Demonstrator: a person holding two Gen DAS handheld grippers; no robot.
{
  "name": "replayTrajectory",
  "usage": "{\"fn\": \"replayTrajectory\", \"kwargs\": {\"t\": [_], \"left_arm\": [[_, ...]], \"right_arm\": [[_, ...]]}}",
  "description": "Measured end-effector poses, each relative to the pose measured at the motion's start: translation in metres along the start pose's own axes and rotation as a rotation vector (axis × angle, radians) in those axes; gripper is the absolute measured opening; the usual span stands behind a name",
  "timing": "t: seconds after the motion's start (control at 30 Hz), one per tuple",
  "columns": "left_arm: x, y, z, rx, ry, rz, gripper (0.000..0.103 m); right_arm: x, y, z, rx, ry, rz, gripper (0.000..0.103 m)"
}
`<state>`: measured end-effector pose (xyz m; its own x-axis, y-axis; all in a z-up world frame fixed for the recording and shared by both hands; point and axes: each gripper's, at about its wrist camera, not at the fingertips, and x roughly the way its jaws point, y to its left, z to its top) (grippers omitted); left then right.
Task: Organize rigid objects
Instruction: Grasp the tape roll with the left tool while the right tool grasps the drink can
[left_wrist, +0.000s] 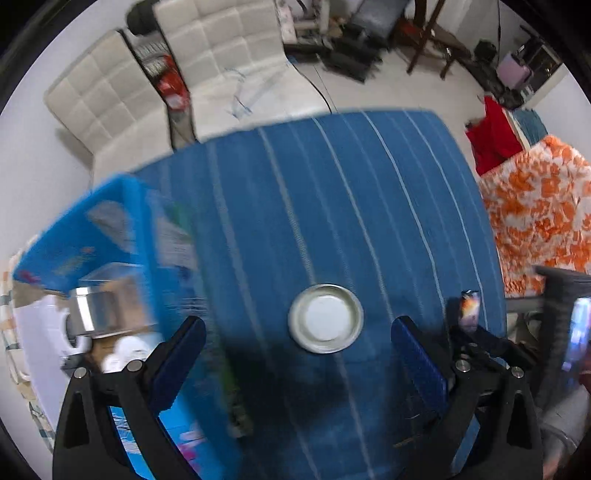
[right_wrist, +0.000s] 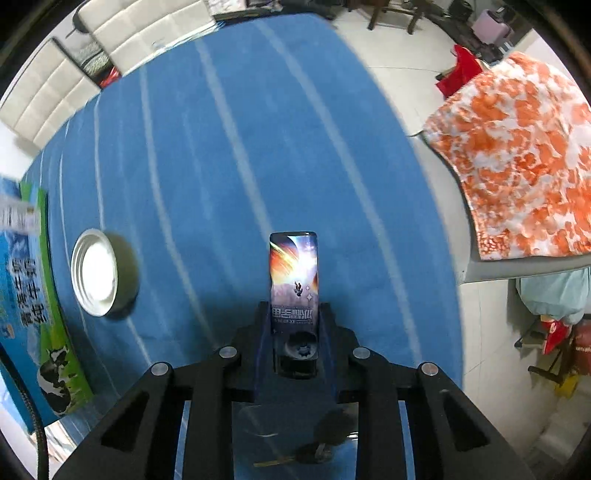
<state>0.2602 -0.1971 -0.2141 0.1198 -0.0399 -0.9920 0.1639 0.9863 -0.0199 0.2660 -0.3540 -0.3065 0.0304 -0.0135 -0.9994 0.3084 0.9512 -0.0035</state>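
A round metal tin lid (left_wrist: 325, 318) lies on the blue striped tablecloth (left_wrist: 332, 192); it also shows in the right wrist view (right_wrist: 98, 272) at the left. My left gripper (left_wrist: 298, 345) is open and empty, its fingers either side of the lid and just above it. My right gripper (right_wrist: 294, 317) is shut on a slim box with a colourful space print (right_wrist: 294, 275), held upright above the cloth. That box shows at the right in the left wrist view (left_wrist: 469, 308). A blue cardboard box (left_wrist: 85, 236) stands at the cloth's left, with metal and white items inside.
The blue milk-print carton side (right_wrist: 33, 295) runs along the left edge. White padded chairs (left_wrist: 221, 48) stand behind the table. An orange-and-white patterned cloth (right_wrist: 517, 166) covers a surface on the right. Clutter sits on the floor beyond.
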Motion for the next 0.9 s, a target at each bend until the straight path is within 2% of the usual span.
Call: {"fn": "replayTrajectory", "kwargs": {"t": [0.1, 0.37, 0.5, 0.6, 0.63, 0.67, 0.9], "left_arm": [[0.030, -0.012, 0.009, 0.012, 0.083, -0.019, 0.103], [0.101, -0.018, 0.017, -0.003, 0.245, 0.020, 0.103], [0.108, -0.022, 0.015, 0.011, 0.208, 0.033, 0.099], [0.101, -0.028, 0.012, 0.021, 0.181, 0.018, 0.080], [0.097, -0.031, 0.012, 0.026, 0.167, 0.014, 0.066], [0.094, -0.034, 0.012, 0.033, 0.160, 0.015, 0.061], [0.073, -0.046, 0.009, 0.054, 0.125, 0.010, 0.061]], "right_arm": [[-0.006, -0.007, 0.005, 0.013, -0.009, 0.008, 0.027], [0.004, -0.019, 0.008, 0.024, 0.006, 0.027, 0.027], [0.008, -0.015, 0.011, 0.012, 0.012, 0.026, 0.027], [0.010, -0.010, 0.012, -0.001, 0.015, 0.025, 0.027], [0.011, -0.008, 0.013, -0.004, 0.016, 0.026, 0.027], [0.011, -0.007, 0.014, -0.004, 0.017, 0.028, 0.027], [-0.005, 0.001, 0.015, -0.004, -0.007, 0.035, 0.027]]}}
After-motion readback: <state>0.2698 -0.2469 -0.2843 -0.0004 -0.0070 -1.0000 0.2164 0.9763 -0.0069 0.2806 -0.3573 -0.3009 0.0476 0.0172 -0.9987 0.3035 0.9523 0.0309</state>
